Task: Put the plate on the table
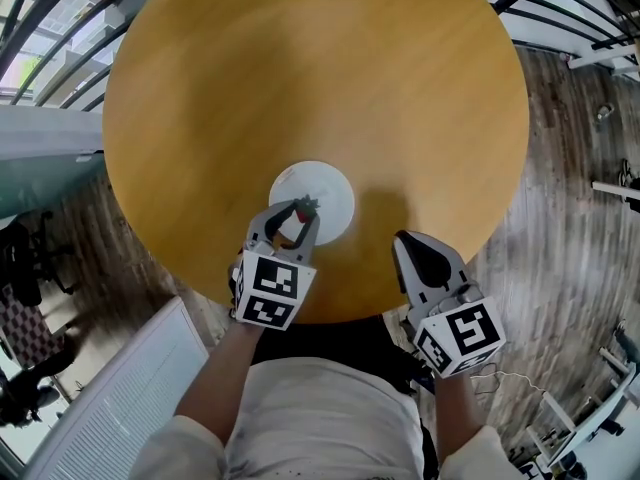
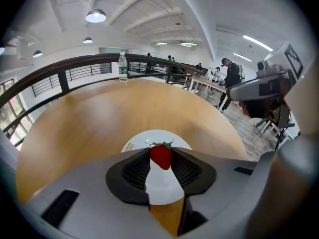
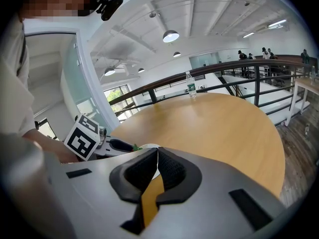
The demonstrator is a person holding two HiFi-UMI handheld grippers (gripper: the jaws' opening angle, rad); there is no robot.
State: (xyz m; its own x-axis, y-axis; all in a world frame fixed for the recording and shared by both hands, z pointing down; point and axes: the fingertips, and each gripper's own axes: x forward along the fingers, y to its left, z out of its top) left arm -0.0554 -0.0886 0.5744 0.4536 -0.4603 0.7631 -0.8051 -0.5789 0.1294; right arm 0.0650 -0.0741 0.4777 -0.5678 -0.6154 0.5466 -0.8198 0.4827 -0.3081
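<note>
A white plate (image 1: 328,190) lies flat on the round wooden table (image 1: 300,68), close to its near edge. My left gripper (image 1: 299,211) hovers over the plate's near rim, shut on a red strawberry (image 2: 161,155) with green leaves, pinched between the fingertips. In the left gripper view the plate (image 2: 144,139) shows just beyond the strawberry. My right gripper (image 1: 408,240) is to the right of the plate, over the table's near edge, shut with nothing between its jaws. From the right gripper (image 3: 156,151) view only a sliver of the plate (image 3: 147,146) shows.
A clear water bottle (image 2: 122,66) stands at the table's far edge, also seen as the bottle (image 3: 190,85) from the right. A dark railing (image 2: 75,63) curves behind the table. A white slatted panel (image 1: 100,398) sits low at the left. People stand far off.
</note>
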